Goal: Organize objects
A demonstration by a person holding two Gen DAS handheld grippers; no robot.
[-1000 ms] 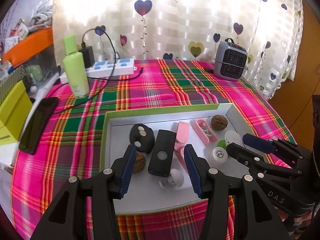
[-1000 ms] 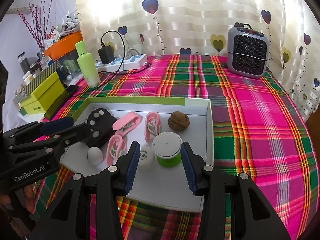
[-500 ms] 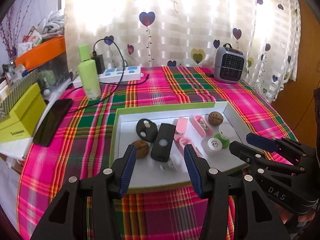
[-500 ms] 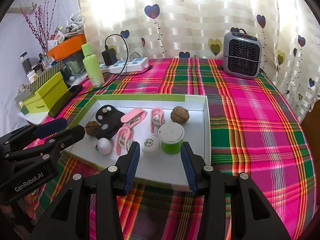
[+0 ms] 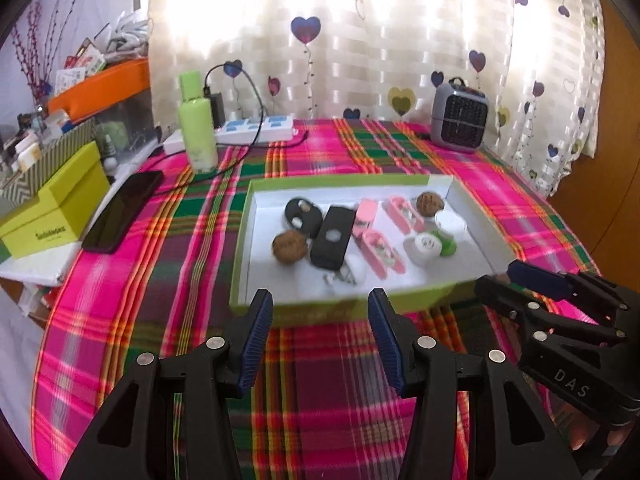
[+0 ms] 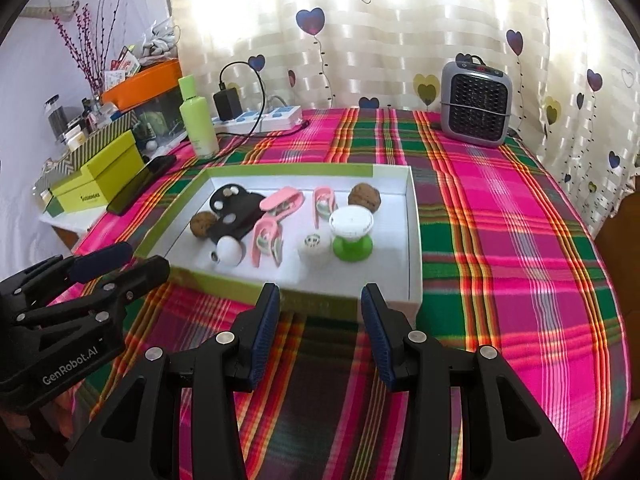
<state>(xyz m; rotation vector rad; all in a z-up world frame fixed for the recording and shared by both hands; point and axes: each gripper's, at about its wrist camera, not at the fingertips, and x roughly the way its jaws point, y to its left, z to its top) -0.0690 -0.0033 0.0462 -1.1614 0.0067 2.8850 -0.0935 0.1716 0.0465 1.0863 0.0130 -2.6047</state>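
A shallow white box with green sides [image 5: 276,188] [image 6: 412,216] lies on the plaid cloth. Inside it are two walnuts [image 5: 289,246] [image 6: 364,197], pink clips [image 5: 380,251] [image 6: 267,238], a black case [image 5: 333,237], a black round piece [image 6: 231,202], a white ball [image 6: 228,251], a small white cap [image 6: 314,243] and a green-and-white spool [image 6: 351,233]. My left gripper [image 5: 320,336] hovers open over the cloth, just short of the box's near wall, nothing between its fingers. My right gripper [image 6: 318,332] is open too, empty, before the box's near right corner.
At the back stand a green bottle [image 5: 197,124], a power strip with charger and cable [image 5: 256,130] and a small grey heater [image 6: 476,108]. A dark phone [image 5: 122,210] and yellow-green boxes [image 5: 52,208] lie at the left edge. Curtains hang behind.
Both grippers have drawn back toward me from above the box interior; their tips now sit over the cloth in front of it. Neither gripper's opening has altered, and the objects lie as before.
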